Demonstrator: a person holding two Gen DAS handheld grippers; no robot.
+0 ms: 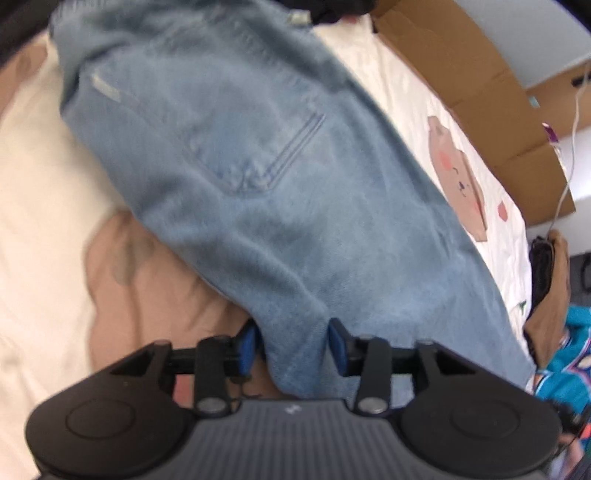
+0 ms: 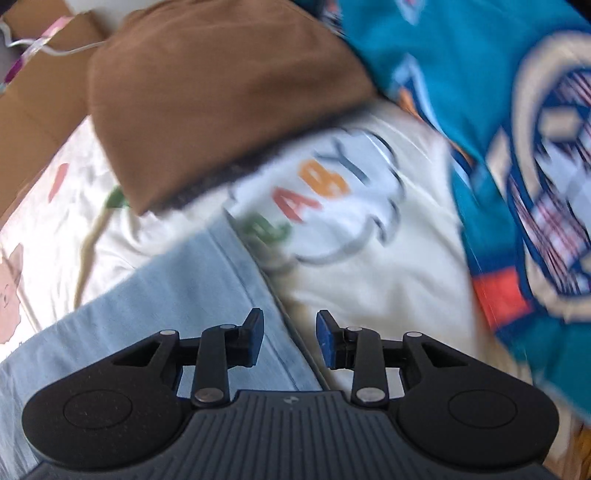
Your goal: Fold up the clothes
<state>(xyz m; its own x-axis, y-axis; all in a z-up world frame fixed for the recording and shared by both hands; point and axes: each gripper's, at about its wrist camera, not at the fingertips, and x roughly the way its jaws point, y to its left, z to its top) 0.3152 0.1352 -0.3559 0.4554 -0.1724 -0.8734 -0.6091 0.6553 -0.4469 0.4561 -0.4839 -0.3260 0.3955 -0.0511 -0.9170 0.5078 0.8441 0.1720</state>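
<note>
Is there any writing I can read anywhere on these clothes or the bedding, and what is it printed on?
"BABY" in coloured letters, on the cream sheet, inside a cloud outline.
Round crest on the teal jersey: any lettering is too blurred to read.
Small tag at the top of the jeans: too blurred to read.
Small mark on the tongs' body: too small to read.
</note>
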